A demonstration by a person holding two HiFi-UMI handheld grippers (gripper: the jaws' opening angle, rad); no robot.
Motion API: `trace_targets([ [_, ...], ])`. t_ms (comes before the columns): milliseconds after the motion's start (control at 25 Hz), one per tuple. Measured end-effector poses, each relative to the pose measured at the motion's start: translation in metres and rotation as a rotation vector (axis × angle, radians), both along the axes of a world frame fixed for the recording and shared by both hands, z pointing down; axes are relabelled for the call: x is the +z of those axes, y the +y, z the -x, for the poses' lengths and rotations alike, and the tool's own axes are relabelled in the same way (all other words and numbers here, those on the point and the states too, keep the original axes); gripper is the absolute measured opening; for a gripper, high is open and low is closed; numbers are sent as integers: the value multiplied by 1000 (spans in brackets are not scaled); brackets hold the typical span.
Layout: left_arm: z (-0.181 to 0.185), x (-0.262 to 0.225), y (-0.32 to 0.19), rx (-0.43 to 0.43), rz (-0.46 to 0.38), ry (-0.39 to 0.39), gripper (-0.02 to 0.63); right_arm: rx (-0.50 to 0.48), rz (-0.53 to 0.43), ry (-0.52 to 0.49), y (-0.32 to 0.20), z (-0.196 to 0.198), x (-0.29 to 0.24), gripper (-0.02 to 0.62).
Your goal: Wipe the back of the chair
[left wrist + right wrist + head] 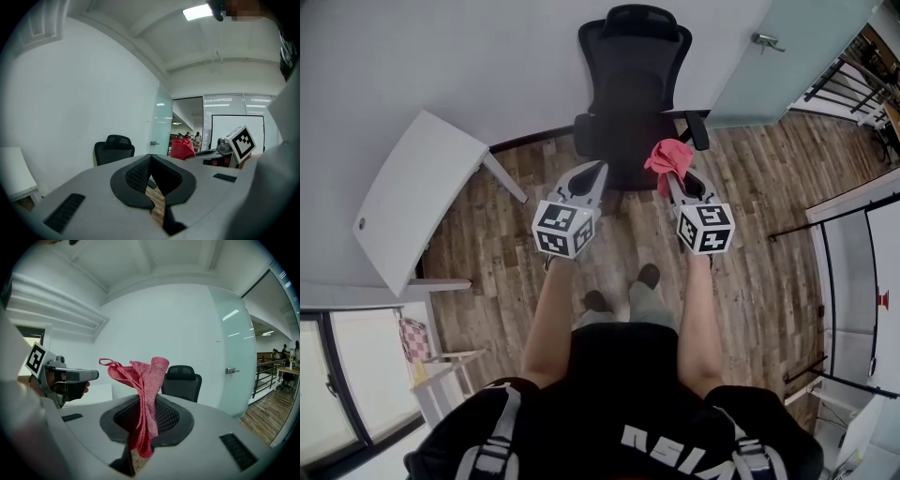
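We log a white desk at the left, standing on the wood plank floor close to a plain white wall. Right of the wall we see a frosted glass door with a metal handle. Past the door is a dark railing. A whiteboard stands far right. Overhead, one ceiling light is lit. Lower left is something red-and-white checked, too small to identify.

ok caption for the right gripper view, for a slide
Right gripper shut on a pink cloth, facing a black office chair by the white wall.
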State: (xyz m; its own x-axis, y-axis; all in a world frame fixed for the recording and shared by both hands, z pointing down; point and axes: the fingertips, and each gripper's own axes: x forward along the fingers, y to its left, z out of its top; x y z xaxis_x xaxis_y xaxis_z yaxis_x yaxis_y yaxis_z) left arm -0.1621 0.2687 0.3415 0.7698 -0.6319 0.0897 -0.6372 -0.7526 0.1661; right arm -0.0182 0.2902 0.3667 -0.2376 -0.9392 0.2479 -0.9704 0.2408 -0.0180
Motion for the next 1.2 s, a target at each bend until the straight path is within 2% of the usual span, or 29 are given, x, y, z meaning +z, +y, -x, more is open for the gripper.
trace_targets([
  [200, -14, 1, -32, -32, -3, -15, 24, -27, -9, -9, -34, -15, 1, 77],
  [560, -76, -15, -97, -63, -33, -45, 24, -61, -26, -35, -107, -75, -7, 77],
  [1200, -166, -12, -159, -118, -34, -109, 24, -105, -24, -90, -182, -171, 1, 77],
])
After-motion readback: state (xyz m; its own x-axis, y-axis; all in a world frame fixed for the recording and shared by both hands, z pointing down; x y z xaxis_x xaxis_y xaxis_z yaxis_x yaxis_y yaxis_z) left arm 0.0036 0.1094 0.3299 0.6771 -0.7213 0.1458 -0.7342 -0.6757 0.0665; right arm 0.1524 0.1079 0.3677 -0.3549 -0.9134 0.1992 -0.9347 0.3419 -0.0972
